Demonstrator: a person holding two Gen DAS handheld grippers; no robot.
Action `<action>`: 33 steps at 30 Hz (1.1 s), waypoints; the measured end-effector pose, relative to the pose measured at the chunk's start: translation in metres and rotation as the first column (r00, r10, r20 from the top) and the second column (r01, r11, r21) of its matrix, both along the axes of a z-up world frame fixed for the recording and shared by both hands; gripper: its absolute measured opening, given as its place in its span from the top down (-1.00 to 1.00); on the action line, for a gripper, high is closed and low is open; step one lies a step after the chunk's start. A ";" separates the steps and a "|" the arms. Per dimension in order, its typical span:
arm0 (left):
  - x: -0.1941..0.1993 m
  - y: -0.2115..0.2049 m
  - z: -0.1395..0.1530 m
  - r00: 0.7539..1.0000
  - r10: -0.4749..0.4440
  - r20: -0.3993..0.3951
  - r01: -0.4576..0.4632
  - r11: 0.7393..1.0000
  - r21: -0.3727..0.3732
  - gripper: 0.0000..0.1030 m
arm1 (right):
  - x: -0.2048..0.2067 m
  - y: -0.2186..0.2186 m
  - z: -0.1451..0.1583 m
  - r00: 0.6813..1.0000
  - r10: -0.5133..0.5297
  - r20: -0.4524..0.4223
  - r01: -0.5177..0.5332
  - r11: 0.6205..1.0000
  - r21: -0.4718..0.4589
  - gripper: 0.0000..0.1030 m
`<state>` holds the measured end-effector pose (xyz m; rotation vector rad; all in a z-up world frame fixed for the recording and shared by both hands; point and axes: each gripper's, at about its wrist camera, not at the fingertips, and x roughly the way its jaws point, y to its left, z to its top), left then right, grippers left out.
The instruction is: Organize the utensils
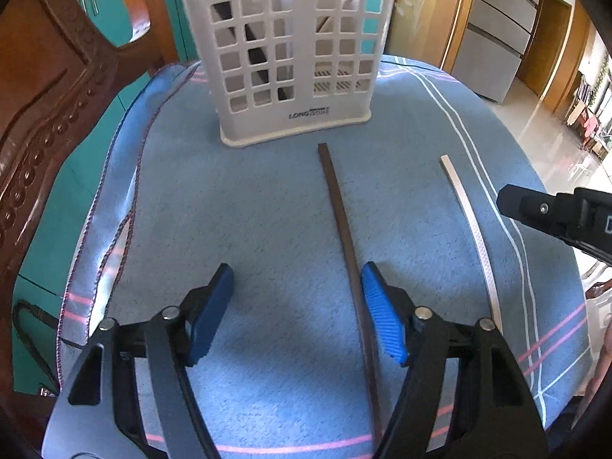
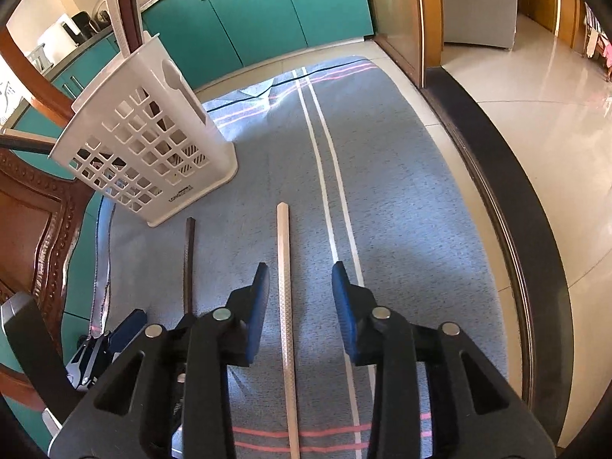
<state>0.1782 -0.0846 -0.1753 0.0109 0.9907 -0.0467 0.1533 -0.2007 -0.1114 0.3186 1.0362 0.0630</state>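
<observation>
A white perforated utensil holder (image 1: 285, 49) stands on the blue cloth (image 1: 248, 210); it also shows in the right wrist view (image 2: 147, 153). A dark brown chopstick (image 1: 342, 218) lies in front of it, beside my right-hand finger of the open, empty left gripper (image 1: 297, 287). A pale chopstick (image 1: 472, 229) lies further right. In the right wrist view the pale chopstick (image 2: 286, 306) lies between the fingers of my open right gripper (image 2: 300, 287), untouched. The dark chopstick (image 2: 189, 264) lies to its left. The right gripper shows at the right edge of the left wrist view (image 1: 554, 214).
A carved wooden chair back (image 1: 49, 88) stands at the left. Teal cabinets (image 2: 252, 11) are behind. The table's dark edge (image 2: 508, 210) runs along the right, with glossy tiled floor (image 2: 554, 95) beyond. Dark and pale sticks stand inside the holder.
</observation>
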 end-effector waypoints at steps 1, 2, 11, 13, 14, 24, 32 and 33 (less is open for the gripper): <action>0.000 0.003 0.001 1.000 -0.003 -0.006 0.003 1.000 0.005 -0.24 | 0.000 0.001 0.000 1.000 0.001 0.000 -0.001 1.000 -0.002 0.35; -0.001 0.009 0.002 1.000 -0.003 -0.015 0.004 1.000 0.017 -0.23 | 0.001 0.001 0.000 1.000 0.001 -0.001 -0.001 1.000 -0.003 0.35; -0.002 0.028 0.005 0.999 0.021 -0.029 -0.020 0.999 0.049 -0.22 | 0.008 0.017 -0.009 0.999 0.040 -0.021 -0.041 0.995 -0.088 0.34; 0.001 0.029 0.003 0.999 0.021 -0.024 -0.020 0.999 0.051 -0.23 | 0.014 0.023 -0.014 0.999 0.046 -0.027 -0.049 0.991 -0.127 0.34; 0.003 0.031 0.003 1.000 0.022 -0.020 -0.021 0.998 0.052 -0.23 | 0.016 0.024 -0.016 0.998 0.048 -0.030 -0.052 0.989 -0.141 0.34; 0.055 0.029 0.005 0.999 0.041 -0.017 -0.040 0.997 0.060 -0.33 | 0.036 0.038 -0.024 0.998 0.053 -0.020 -0.056 0.969 -0.239 0.34; 0.088 0.008 0.010 0.994 -0.083 -0.065 0.096 0.969 0.230 -0.30 | 0.052 0.041 -0.026 0.997 0.069 -0.025 -0.073 0.951 -0.301 0.28; 0.092 0.009 0.011 0.992 -0.099 -0.077 0.114 0.970 0.214 -0.20 | 0.053 0.041 -0.026 0.997 0.077 -0.026 -0.081 0.948 -0.307 0.27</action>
